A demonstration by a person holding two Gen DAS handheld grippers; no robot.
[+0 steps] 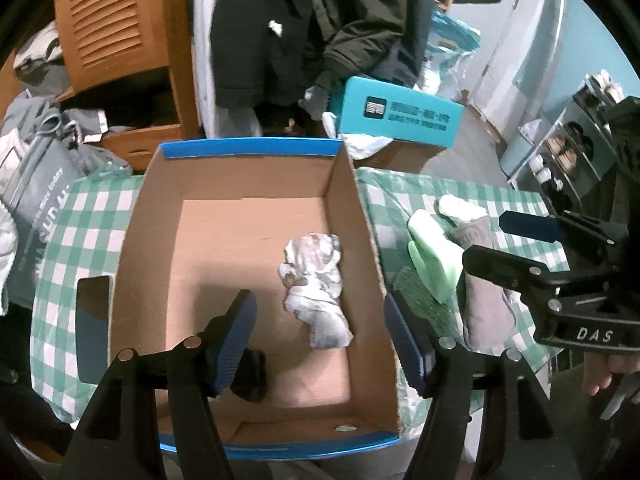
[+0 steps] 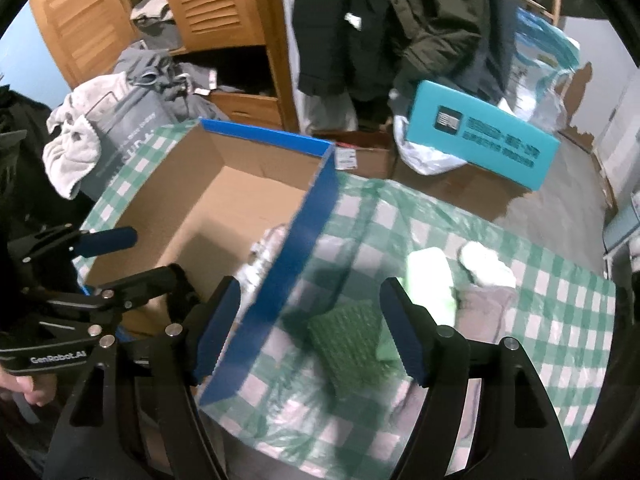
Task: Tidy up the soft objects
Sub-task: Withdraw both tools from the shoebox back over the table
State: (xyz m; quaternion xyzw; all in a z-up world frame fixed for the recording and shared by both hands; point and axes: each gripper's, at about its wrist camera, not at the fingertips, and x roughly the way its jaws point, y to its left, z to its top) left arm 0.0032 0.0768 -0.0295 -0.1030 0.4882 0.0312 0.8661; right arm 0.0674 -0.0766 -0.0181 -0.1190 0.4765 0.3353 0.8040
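An open cardboard box point(image 1: 248, 160) with blue rims stands on a green-checked cloth; it also shows in the right wrist view point(image 2: 320, 200). A crumpled white-grey cloth point(image 1: 316, 288) lies inside it, with a small black object point(image 1: 250, 376) near the front. My left gripper point(image 1: 320, 340) is open and empty above the box. Right of the box lie a dark green knitted piece point(image 2: 348, 340), a light green item point(image 2: 430, 280), a white bundle point(image 2: 486, 266) and a grey-mauve cloth point(image 1: 484, 304). My right gripper point(image 2: 310, 328) is open and empty above the green pieces.
A teal box point(image 2: 480, 140) rests on cartons beyond the table. Hanging dark coats point(image 2: 400, 20), a wooden wardrobe point(image 2: 208, 4), and a grey bag point(image 1: 36, 184) with clothes stand behind and left. Shoe shelves point(image 1: 568, 152) are at the right.
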